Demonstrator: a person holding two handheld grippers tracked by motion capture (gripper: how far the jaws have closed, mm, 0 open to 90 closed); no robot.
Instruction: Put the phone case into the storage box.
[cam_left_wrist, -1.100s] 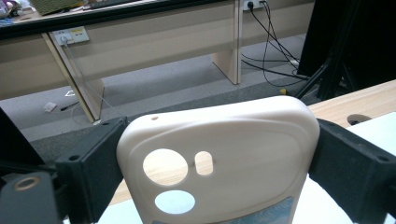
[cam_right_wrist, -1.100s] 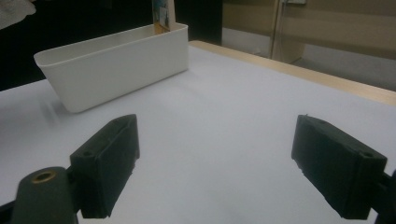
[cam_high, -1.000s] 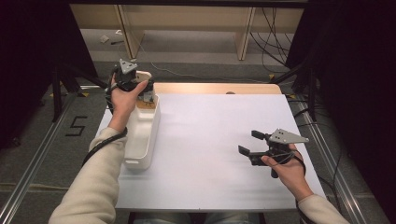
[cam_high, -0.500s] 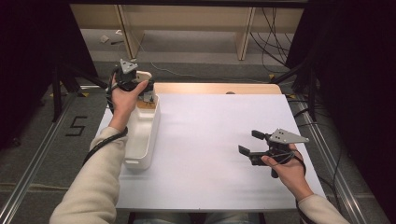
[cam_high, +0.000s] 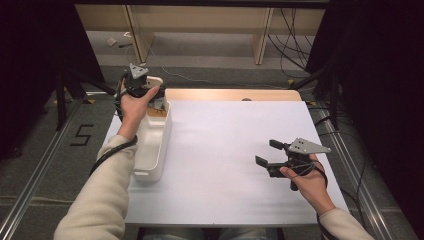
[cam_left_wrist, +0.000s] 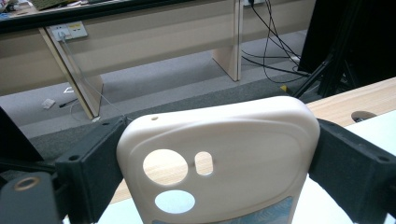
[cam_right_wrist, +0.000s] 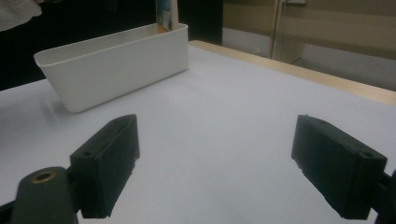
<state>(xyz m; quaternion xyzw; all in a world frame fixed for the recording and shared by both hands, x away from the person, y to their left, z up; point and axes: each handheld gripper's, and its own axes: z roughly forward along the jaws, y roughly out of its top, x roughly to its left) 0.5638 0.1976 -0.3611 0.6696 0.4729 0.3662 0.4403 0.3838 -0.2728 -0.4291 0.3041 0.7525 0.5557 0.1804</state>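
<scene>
While the cream phone case (cam_left_wrist: 219, 154) sat clamped edge to edge between the black jaws of my left gripper (cam_left_wrist: 210, 158), I held it upright at the far end of the white bin (cam_high: 152, 145) — its camera cut-outs faced the left gripper view. The bin lay along the left side of the white bench (cam_high: 225, 150), with a wooden strip (cam_high: 230, 94) showing at the bench's far edge. Well apart, near the right edge, my right gripper (cam_high: 266, 152) rested low over the bare bench surface — jaws spread wide, nothing between them, pointing towards the bin.
</scene>
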